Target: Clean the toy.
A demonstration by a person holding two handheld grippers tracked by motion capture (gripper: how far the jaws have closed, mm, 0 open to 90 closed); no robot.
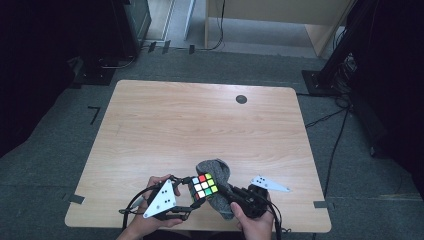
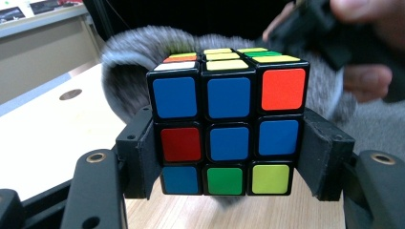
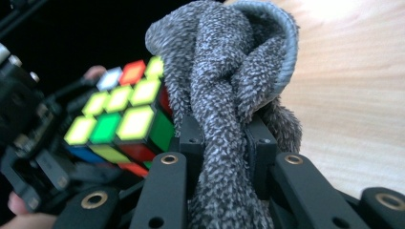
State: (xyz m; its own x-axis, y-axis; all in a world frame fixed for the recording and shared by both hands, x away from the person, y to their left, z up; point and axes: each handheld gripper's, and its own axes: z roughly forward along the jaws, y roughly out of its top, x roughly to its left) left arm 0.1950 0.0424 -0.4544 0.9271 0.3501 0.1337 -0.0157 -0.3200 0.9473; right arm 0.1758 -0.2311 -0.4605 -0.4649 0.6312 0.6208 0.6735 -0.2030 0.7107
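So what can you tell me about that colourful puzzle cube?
The cube is a three-by-three twisty puzzle of black plastic with glossy colour stickers, scrambled. The face toward the left tool's camera is mostly blue, with red, orange, green and yellow-green squares; the top is mostly yellow. It sits upright, clamped at its sides by the left tool, above the near edge of the wooden table. A fuzzy grey cloth, pinched in the right tool, is right behind it.

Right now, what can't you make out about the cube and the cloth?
- Puzzle cube: its far face, left gripper view, hidden by the grey cloth behind it.
- Left tongs: the pads, high view, too small.
- Grey cloth: its lower end, right gripper view, cut off by the bottom edge between the right tongs.
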